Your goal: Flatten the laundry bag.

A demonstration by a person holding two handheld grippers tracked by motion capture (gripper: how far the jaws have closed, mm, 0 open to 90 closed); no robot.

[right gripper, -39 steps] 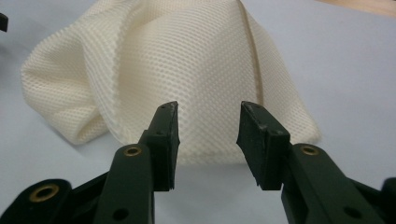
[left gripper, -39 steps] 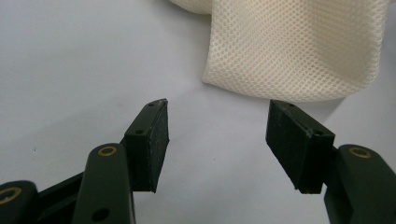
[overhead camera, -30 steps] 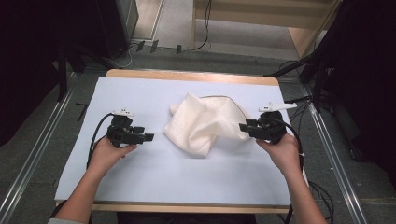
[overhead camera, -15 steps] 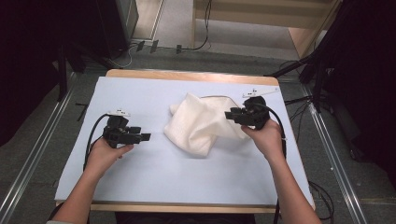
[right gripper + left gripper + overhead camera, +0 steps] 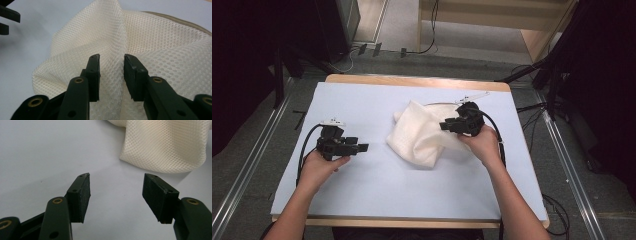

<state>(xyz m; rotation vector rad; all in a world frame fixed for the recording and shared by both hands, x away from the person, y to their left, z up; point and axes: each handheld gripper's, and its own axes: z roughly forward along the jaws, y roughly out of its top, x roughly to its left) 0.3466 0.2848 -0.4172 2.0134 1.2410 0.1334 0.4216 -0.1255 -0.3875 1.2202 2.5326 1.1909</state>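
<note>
Now farther in over the mesh cloth (image 5: pixel 422 137), right tool (image 5: pixel 447 126), jaws just closing around a fold.

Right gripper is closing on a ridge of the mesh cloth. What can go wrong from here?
1. The right gripper straddles a raised fold of the mesh cloth and its jaws have just been closing; the pads do not clearly press yet, so it may pinch several layers or let the ridge slip out.
2. The left gripper is open, off the cloth's edge, so a pull would likely drag the whole bundle across the table.
</note>
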